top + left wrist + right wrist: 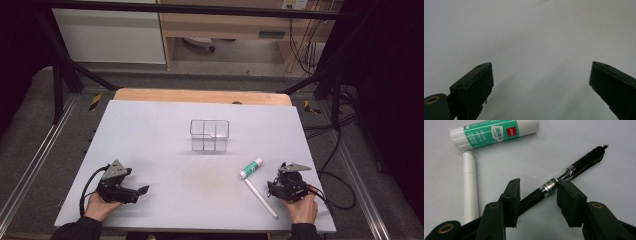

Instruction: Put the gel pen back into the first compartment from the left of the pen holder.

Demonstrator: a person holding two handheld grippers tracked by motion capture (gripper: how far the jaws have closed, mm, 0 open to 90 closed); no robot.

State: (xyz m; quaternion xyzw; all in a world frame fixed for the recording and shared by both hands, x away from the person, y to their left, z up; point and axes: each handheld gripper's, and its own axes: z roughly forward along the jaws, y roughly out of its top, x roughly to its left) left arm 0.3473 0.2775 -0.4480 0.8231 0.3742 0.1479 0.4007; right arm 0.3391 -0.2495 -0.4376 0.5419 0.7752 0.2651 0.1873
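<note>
1. Sorting looks barely begun: clear organizer (209, 134) at table (150, 130) centre holds nothing.
2. Right gripper (537, 192), at the near right, straddles a black pen (571, 168) lying on the table; jaws part open, pads seemingly not yet clamped on the barrel.
3. Glue stick (494, 133) and white pen (470, 187) lie just left (touching at one end).
4. Left gripper (540, 82) rests near left, wide open, empty.

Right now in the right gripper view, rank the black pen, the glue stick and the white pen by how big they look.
1. black pen, longest, though partly behind the tool.
2. glue stick and white pen: unsure; the stick is thicker, the pen slimmer and cut off.
</note>
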